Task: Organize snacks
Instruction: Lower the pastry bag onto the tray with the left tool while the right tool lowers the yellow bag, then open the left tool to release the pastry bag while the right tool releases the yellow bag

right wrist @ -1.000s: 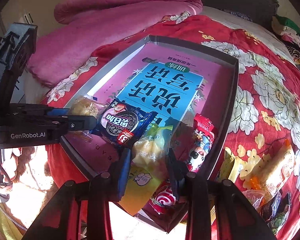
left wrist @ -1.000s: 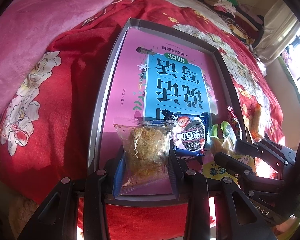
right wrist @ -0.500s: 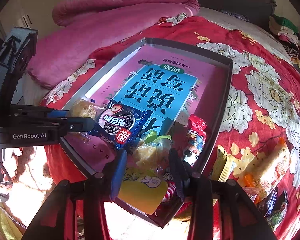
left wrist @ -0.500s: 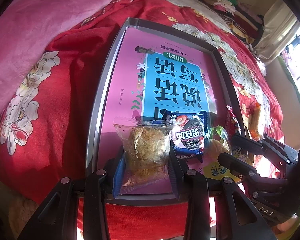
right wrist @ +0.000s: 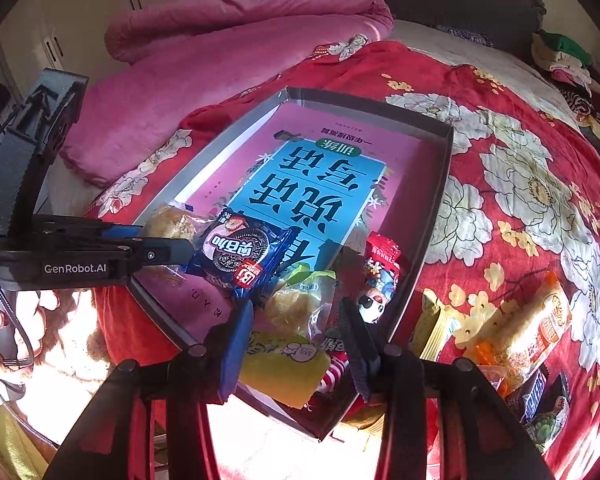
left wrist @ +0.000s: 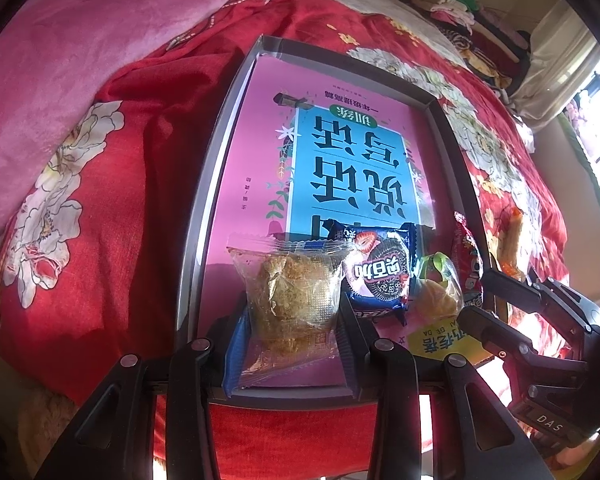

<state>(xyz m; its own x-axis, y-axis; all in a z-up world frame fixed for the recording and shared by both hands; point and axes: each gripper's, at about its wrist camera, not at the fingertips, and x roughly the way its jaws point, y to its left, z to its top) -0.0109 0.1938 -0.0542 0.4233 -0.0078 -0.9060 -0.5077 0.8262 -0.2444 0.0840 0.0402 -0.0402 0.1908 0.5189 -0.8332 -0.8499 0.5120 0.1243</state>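
Only the right wrist view shows loose snack packets [right wrist: 528, 332] on the bedspread [right wrist: 532, 184]. Four packets lie in the grey tray [left wrist: 208, 200]. The left gripper [left wrist: 290, 320] clamps the clear cake packet [left wrist: 292, 296]; the right gripper [right wrist: 296, 320] stands apart around the yellow packet [right wrist: 300, 312].

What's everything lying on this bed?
tray: one, grey, on bedspread
book: one, pink-blue, in tray
pastry packet: one, clear, tray's near end
cookie packet: one, blue, beside pastry packet
yellow packet: one, yellow-green, beside cookie packet
red packet: one, red, by tray's right wall
loose snacks: several, mixed, on bedspread right of tray
bedspread: one, red floral, underneath
blanket: one, pink, left of tray
left gripper: one, black, closed on pastry packet
right gripper: one, black, open around yellow packet
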